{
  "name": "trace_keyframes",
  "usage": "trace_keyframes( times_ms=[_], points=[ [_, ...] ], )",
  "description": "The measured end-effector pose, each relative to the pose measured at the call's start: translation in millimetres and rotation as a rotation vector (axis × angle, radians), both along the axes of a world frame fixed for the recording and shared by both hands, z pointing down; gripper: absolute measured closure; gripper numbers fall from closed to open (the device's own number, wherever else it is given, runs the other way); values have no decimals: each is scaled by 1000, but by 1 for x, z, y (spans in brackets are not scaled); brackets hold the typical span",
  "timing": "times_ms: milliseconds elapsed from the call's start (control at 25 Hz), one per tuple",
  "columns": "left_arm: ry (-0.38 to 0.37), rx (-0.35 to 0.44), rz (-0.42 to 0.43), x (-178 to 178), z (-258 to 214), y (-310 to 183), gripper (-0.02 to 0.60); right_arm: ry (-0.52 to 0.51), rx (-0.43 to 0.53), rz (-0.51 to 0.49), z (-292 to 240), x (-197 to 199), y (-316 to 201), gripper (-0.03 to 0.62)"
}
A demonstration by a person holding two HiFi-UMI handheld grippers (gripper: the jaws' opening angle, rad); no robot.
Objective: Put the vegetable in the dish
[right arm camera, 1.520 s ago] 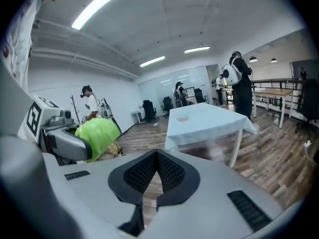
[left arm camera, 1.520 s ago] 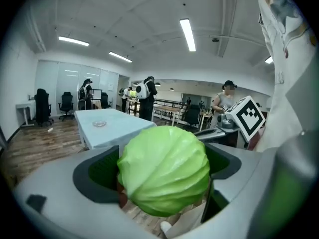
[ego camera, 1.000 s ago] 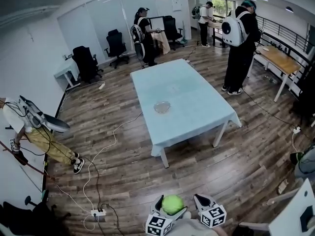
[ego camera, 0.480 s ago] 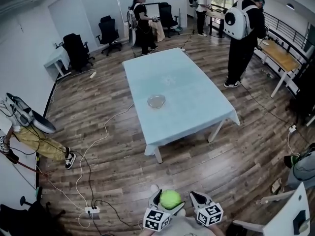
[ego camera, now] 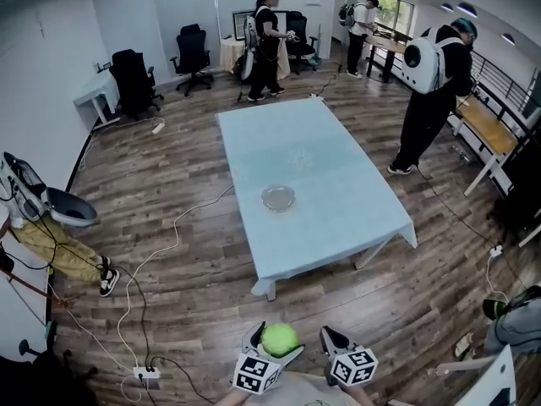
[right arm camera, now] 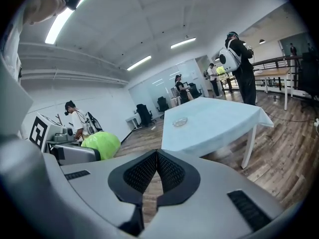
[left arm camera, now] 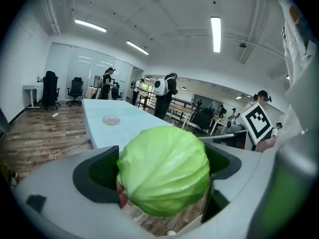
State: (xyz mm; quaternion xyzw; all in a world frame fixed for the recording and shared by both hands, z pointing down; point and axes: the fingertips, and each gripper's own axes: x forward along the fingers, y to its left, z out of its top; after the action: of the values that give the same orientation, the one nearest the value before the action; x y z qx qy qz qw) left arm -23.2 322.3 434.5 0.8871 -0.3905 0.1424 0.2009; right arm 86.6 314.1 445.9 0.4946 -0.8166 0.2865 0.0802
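Note:
A round green cabbage (left arm camera: 164,171) sits between the jaws of my left gripper (ego camera: 275,348), which is shut on it; the cabbage (ego camera: 279,339) shows at the bottom of the head view, above the wooden floor. My right gripper (ego camera: 330,342) is beside it, shut with nothing held, its pads (right arm camera: 157,171) meeting. From the right gripper view the cabbage (right arm camera: 101,145) appears at the left. A clear glass dish (ego camera: 277,198) rests on the table with the light blue cloth (ego camera: 338,218), well ahead of both grippers. The dish (left arm camera: 110,119) is small and far in the left gripper view.
Cables and a power strip (ego camera: 145,372) lie on the floor at the left. A person with a white backpack (ego camera: 433,91) stands right of the table; others stand beyond its far end. Office chairs (ego camera: 135,81) line the back wall. A wooden desk (ego camera: 486,123) is at the right.
The view has shifted: the table and dish now sit slightly closer and more central. The left gripper still holds the cabbage; both grippers stay low in the frame.

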Motion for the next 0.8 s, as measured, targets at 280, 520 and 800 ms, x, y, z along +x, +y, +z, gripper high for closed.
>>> trace_keyframes(
  times_ms=[280,520,800],
  points=[
    [0,27,-1,-43,-11,-63,43,13,17,-12,-10,-48,-65,572],
    [6,42,-20,-79,-14,-107,43,17,21,-10,-11,-79,-108,572],
    [29,39,-46,-118,-14,-139,43,33,21,-20,-9,-114,-138,572]
  ],
)
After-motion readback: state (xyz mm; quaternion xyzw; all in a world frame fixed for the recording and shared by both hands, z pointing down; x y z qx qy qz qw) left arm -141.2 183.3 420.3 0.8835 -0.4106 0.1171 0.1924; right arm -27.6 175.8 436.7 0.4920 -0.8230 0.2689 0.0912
